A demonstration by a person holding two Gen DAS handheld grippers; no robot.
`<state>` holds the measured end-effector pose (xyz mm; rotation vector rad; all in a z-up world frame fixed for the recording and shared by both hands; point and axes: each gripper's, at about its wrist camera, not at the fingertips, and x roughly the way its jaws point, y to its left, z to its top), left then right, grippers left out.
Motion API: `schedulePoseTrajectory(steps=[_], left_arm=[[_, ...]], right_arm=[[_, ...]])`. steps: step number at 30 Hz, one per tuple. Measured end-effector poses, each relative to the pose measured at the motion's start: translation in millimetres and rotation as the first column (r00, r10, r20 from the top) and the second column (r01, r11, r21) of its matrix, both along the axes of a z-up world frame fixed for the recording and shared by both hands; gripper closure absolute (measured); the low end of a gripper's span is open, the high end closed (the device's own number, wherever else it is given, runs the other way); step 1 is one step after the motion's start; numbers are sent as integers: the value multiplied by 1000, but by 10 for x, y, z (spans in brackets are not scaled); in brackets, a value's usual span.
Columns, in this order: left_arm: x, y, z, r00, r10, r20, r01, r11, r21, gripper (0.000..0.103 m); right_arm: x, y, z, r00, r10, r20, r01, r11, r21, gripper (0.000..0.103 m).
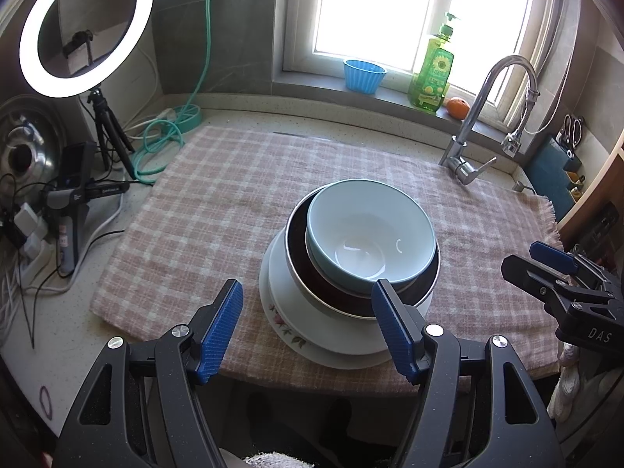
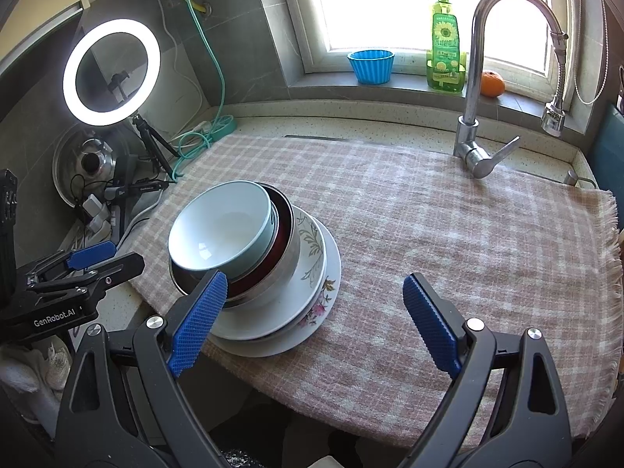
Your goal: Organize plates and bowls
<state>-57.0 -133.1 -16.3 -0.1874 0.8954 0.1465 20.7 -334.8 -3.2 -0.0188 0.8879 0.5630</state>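
Left wrist view: the left gripper point(image 1: 306, 327) is held wide apart and empty, just short of the stack, a bowl point(image 1: 370, 234) nested on plates point(image 1: 288, 323), likely for compactness.
Right wrist view: the right gripper point(image 2: 314, 321) is spread wide, nothing gripped; the stack is seen on the cloth point(image 2: 448, 226).

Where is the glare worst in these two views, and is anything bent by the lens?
Left wrist view: window blown out, ring light glaring. Right wrist view: the same window is white, the counter edge curves, and corners go dark.
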Motion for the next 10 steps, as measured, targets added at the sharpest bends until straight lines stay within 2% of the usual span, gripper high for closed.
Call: schedulePoseTrajectory(steps=[10], left_arm=[[25,12,8,1000,-8,11,8,1000,7,35]], right_arm=[[-1,4,-5,1000,0,0,0,1000,0,9]])
